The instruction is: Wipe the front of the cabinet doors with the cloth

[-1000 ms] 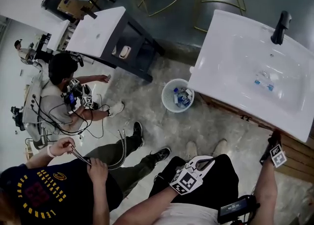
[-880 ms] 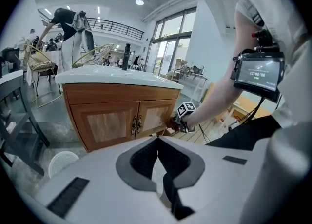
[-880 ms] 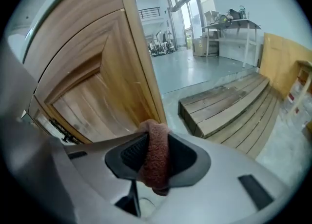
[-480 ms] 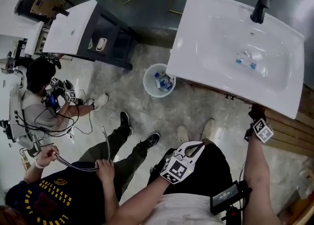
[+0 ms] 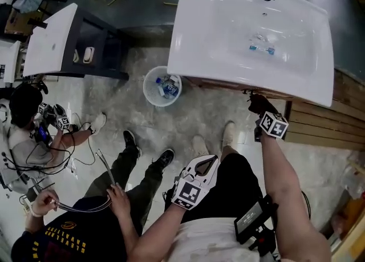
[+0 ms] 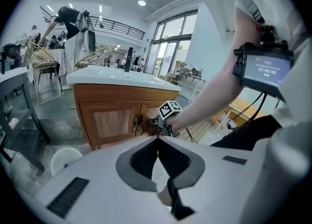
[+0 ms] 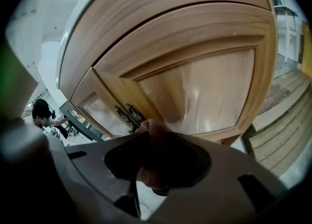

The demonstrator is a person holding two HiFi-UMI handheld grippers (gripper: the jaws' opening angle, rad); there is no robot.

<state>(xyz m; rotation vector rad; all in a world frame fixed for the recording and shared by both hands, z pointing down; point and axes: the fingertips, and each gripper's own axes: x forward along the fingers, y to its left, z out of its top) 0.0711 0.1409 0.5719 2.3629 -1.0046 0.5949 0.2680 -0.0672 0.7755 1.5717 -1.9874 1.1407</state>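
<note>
A wooden cabinet (image 6: 113, 120) with two panelled doors stands under a white sink top (image 5: 194, 55). My right gripper (image 5: 258, 105) is up against the cabinet front just under the sink's edge. It is shut on a brownish cloth (image 7: 155, 155). In the right gripper view the right door's panel (image 7: 204, 96) fills the frame, with the two metal door handles (image 7: 127, 114) just beyond the cloth. My left gripper (image 5: 212, 159) hangs shut and empty over the person's lap, well back from the cabinet. The left gripper view shows the right gripper (image 6: 155, 125) at the doors' middle.
A white waste basket (image 5: 162, 87) with litter stands left of the cabinet. Further left is a dark stand with a white top (image 5: 54, 41). One person crouches at the left (image 5: 34, 129) and another holds hoses (image 5: 85, 204). Wooden slats (image 5: 319, 124) lie at the right.
The head view has swung right, so the sink sits higher and more central. My right gripper has moved left along the cabinet front toward the doors' middle. The left gripper stays shut by the lap.
</note>
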